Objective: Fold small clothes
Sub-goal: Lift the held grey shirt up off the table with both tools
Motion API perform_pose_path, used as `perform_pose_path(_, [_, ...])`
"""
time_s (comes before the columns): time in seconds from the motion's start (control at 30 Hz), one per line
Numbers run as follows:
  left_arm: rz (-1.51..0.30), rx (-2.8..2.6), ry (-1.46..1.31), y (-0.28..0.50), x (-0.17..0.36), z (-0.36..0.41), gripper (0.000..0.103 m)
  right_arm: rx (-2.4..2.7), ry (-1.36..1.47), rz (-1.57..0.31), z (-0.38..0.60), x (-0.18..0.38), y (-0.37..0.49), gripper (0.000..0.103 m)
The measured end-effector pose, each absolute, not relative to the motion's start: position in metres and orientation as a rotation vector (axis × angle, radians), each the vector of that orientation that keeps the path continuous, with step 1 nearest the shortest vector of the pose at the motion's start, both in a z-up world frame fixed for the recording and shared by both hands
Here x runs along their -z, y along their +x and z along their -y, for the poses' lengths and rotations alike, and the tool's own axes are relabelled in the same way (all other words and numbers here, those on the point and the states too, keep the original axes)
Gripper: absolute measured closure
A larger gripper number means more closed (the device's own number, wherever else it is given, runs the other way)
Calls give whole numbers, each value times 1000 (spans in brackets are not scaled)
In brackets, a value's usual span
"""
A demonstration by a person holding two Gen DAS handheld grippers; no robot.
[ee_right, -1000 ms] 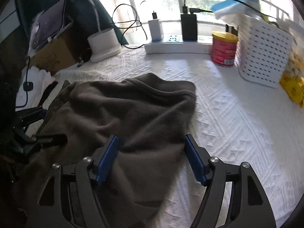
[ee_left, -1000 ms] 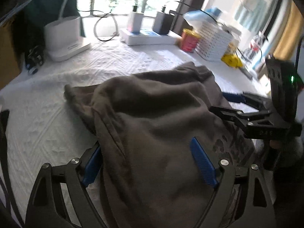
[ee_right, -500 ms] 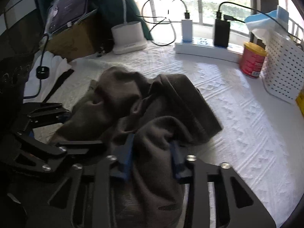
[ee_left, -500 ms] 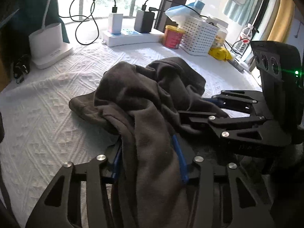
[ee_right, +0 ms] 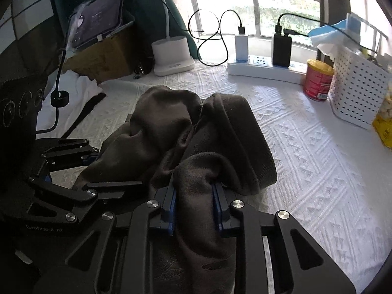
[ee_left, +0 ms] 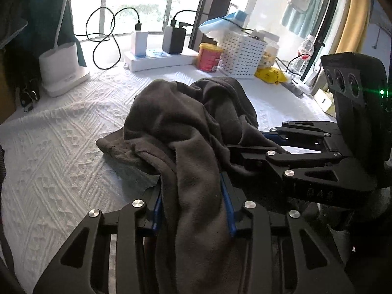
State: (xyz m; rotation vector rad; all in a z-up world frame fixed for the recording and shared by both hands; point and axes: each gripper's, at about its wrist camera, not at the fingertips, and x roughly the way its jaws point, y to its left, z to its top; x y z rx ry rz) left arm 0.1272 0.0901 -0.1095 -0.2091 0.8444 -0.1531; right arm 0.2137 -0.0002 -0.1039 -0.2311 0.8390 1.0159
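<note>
1. Left wrist view: we have the left gripper (ee_left: 193, 205) closing on a bunched fold of the dark grey garment (ee_left: 186, 122), the blue pads pinching cloth at the near edge. The garment lies heaped on the white textured cloth of the bench (ee_left: 54, 152), its far part slumped in soft ridges. We judge it light, limp and not slippery; it will sag and drag wherever it is unsupported, so a hem or corner makes the better hold than a thick bunch. The right gripper (ee_left: 267, 142) reaches in from the right, just beside ours, its fingers buried in the same fabric.

2. Right wrist view: we see the right gripper (ee_right: 193, 208) closing too, a rolled wad of the garment (ee_right: 196, 127) squeezed between its blue pads. The left gripper (ee_right: 80, 161) sits close on the left, touching the cloth.

3. Around the work: a red can (ee_right: 317, 80), a white perforated basket (ee_right: 357, 93), a power strip (ee_right: 264, 69) with chargers and a white lamp base (ee_right: 172, 56) line the far edge, well apart from the garment. Nearest trouble, in our judgement, is the two grippers crowding each other.
</note>
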Motion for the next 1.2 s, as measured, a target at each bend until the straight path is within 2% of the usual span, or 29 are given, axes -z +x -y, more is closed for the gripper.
perform_pose_path(0.9, [-588, 174, -106, 62, 29, -43, 66, -1007, -96, -598, 75, 16, 144, 78])
perform_pose_path(1.2, [-526, 151, -59, 39, 9, -32, 69, -1032, -77, -529, 91, -7, 121, 79])
